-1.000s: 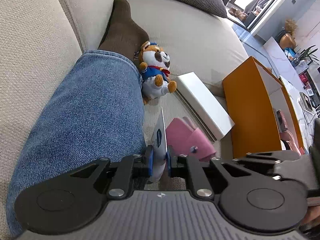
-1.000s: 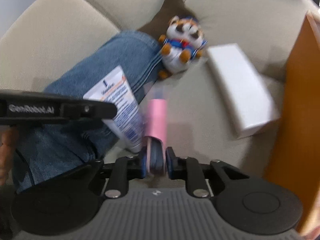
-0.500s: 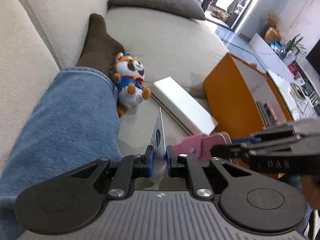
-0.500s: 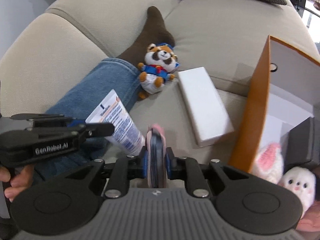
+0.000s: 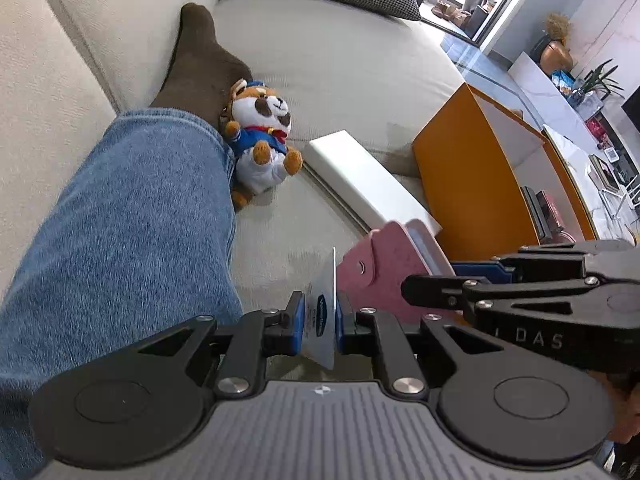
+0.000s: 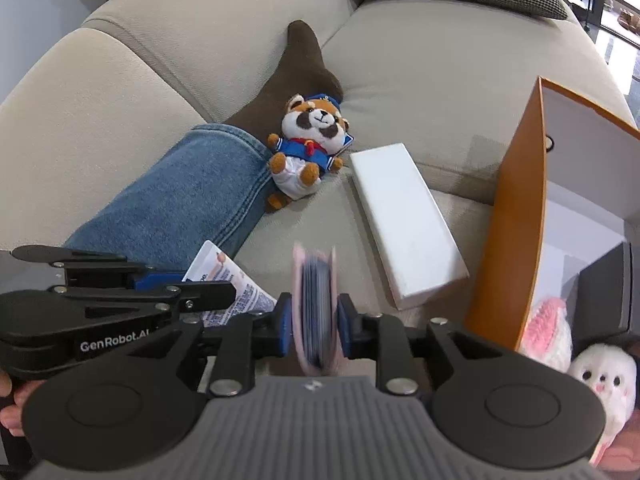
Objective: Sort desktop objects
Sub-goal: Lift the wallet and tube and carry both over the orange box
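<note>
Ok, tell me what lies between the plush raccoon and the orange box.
The white box lies between the plush raccoon and the orange box, clearest in the right wrist view.

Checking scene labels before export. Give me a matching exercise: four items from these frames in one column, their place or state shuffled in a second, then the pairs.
Items:
1. tube
2. pink case
3. plush raccoon
4. white box

Places or states:
A. lying flat on the sofa beside the orange box
B. clamped in the right tool
C. resting against the jeans leg and sock
D. clamped in the left tool

Pairs: 1-D, 2-B, 3-C, 4-A
</note>
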`<state>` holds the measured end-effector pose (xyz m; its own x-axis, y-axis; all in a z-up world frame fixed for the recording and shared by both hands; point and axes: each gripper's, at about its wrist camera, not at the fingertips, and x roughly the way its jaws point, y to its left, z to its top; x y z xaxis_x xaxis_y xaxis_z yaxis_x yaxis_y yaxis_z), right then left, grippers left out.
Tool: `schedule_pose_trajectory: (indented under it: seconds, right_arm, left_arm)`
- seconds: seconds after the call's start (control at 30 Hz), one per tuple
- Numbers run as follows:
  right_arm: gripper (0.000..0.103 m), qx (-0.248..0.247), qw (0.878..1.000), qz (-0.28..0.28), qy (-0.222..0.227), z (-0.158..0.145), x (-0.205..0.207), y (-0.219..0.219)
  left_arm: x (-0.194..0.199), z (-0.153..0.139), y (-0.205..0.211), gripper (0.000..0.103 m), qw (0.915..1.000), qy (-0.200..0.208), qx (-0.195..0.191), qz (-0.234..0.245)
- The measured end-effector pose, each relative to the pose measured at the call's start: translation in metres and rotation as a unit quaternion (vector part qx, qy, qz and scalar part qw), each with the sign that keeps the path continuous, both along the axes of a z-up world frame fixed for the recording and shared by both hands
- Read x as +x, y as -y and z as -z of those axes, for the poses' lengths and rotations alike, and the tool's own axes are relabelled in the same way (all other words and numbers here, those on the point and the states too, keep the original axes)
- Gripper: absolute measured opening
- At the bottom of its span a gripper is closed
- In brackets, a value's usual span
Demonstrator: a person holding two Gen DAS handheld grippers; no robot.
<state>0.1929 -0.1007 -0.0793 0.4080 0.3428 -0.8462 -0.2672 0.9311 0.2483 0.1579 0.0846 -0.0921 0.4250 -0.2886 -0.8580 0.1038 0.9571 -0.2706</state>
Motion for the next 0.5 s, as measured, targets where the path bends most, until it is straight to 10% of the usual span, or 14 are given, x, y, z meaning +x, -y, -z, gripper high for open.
schedule_pose_trajectory:
  seconds: [0.5]
  right_arm:
    - [0.018,0.043,0.998,0.018,0.049,-0.032,-0.022,0.025]
  left_arm:
    - [-0.006,-0.062,0.013,0.012,0.9975,0.066,-0.017,-0.019]
